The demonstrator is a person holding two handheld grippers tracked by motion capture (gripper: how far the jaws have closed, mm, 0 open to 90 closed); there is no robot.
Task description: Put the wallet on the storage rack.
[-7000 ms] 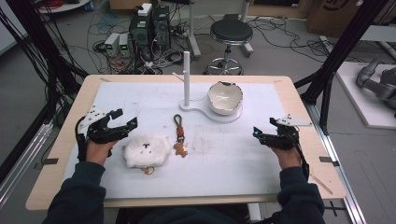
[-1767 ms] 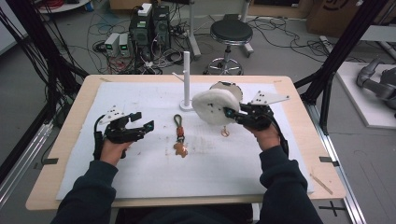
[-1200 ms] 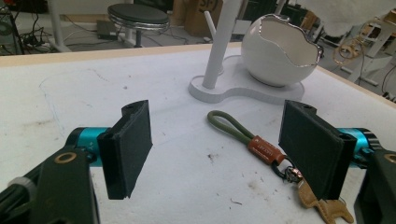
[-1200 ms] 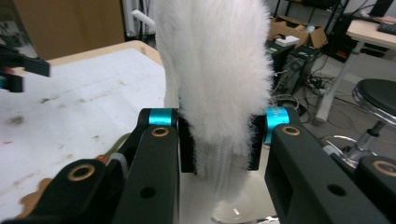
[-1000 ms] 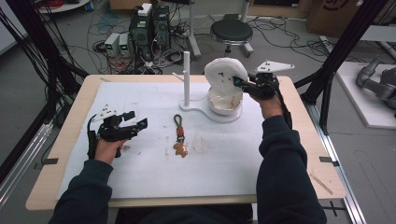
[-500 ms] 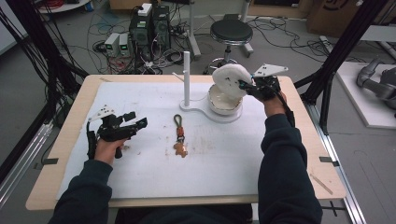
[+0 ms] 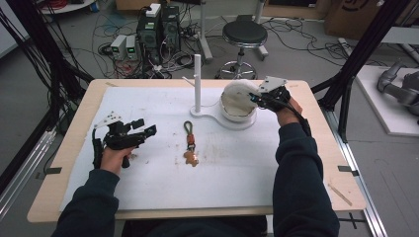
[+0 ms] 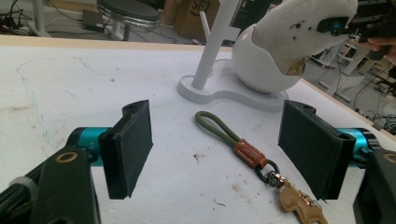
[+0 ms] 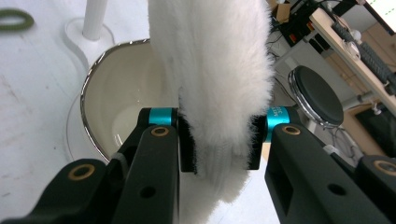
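- No readable writing is seen; the keychain's brown tab is too blurred.
- White fluffy plush is clamped by the right gripper over the cream bowl, upper right of centre.
- Left gripper is held wide apart, lower left.

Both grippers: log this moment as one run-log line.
right gripper: shut on plush, over bowl | left gripper: open, empty | keychain: on table
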